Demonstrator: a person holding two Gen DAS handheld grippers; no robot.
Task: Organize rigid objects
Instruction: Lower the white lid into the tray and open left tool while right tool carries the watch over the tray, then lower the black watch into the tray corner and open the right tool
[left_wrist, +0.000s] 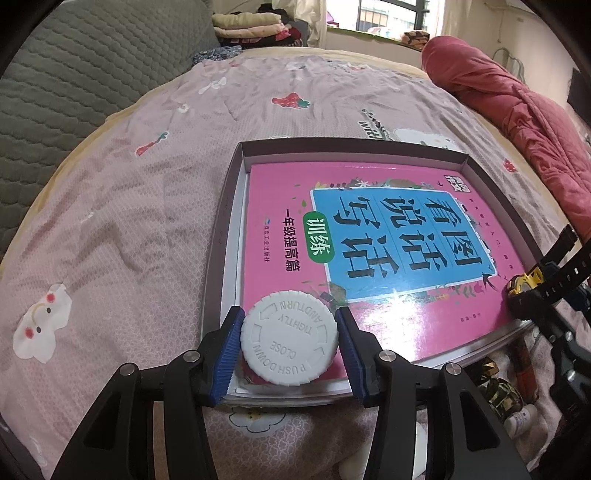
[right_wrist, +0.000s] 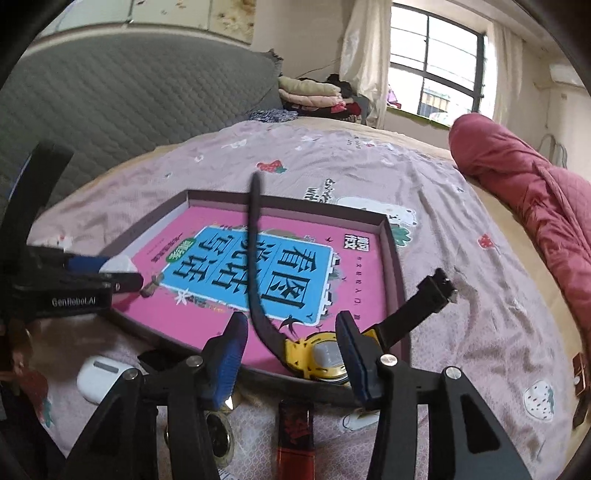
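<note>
Over the pink book's (left_wrist: 373, 254) near corner, the left gripper (left_wrist: 290, 349) is clasping a white bottle cap (left_wrist: 289, 338) between nearly closed jaws, while the right gripper (right_wrist: 291, 354), jaws wide, is straddling a yellow watch (right_wrist: 317, 354) at the book's near edge.

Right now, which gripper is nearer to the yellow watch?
Right. The right gripper has the yellow watch between its fingers; the left gripper holds the white bottle at the tray's other corner.

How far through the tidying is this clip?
Midway. Done: the pink book lies in the box. In hand: the left gripper brackets the white bottle over the box; the right gripper stands open around the yellow watch. Left on the bed: earbud case, red tube.
</note>
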